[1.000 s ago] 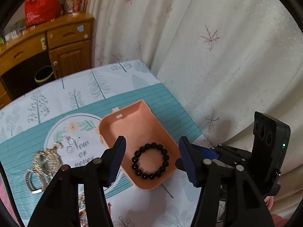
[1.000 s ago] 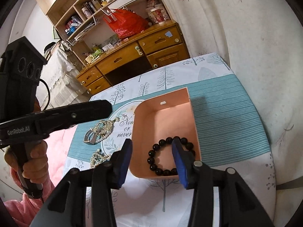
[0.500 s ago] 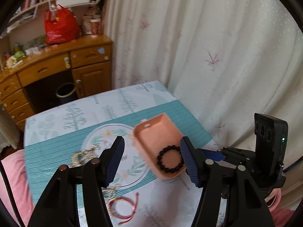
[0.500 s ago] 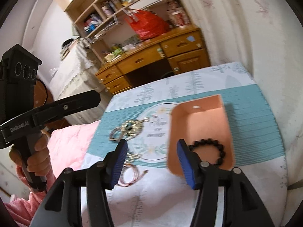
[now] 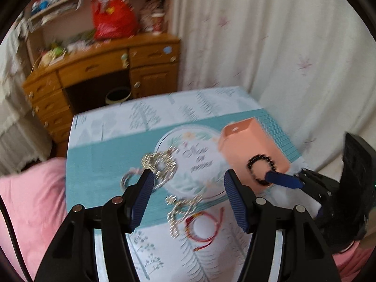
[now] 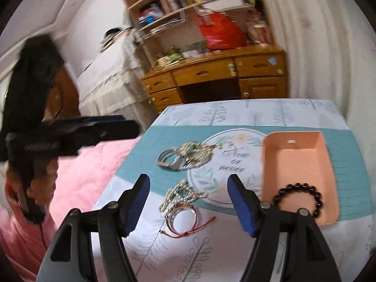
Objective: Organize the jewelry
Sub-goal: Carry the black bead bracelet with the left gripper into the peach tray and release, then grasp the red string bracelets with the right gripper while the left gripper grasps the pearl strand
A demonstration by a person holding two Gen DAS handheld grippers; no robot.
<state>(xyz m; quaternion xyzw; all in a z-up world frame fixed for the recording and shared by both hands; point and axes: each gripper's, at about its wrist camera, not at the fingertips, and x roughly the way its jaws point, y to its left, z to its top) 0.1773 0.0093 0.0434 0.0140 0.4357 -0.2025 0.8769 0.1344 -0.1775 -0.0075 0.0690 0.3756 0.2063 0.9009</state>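
Hovering with both jaws spread, the left claw (image 5: 188, 190) and right claw (image 6: 186, 195) partly hide blurred chains (image 6: 181, 193); a bead bracelet (image 6: 297, 199) lies in the pink tray (image 6: 298, 162).

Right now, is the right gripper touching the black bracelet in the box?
Apart. Right wrist view: the right gripper is open and empty; the bracelet lies alone in the box.

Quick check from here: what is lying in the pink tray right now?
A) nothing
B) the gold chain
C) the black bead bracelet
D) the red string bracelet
C: the black bead bracelet lies at the near end of the pink tray; the other jewelry is on the tablecloth.
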